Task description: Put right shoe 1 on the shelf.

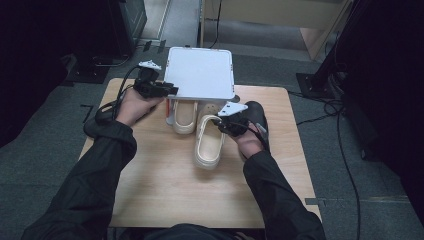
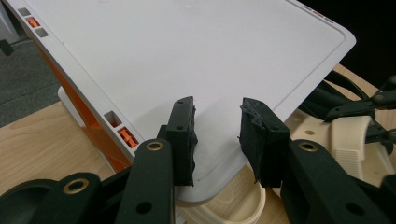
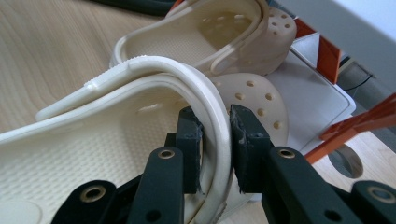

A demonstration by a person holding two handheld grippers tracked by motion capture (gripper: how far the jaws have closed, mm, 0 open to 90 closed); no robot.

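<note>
right gripper [image 3: 215,140]: jaws clamped on rim of cream clog [image 1: 209,142], perforated foam, pebbled footbed | clog's long axis runs away past the jaws, toe toward white shelf [image 1: 201,72] | left gripper [image 2: 217,135]: jaws apart over the shelf's smooth top corner, grasping nothing

Table [image 1: 165,190]: light wood, near half bare
Far edge, middle: white rack [image 1: 200,70] with orange frame
Just before rack: cream clog [image 1: 184,117]
Centre: second cream clog [image 1: 209,145]
Right of centre: dark shoe [image 1: 257,117]
</note>
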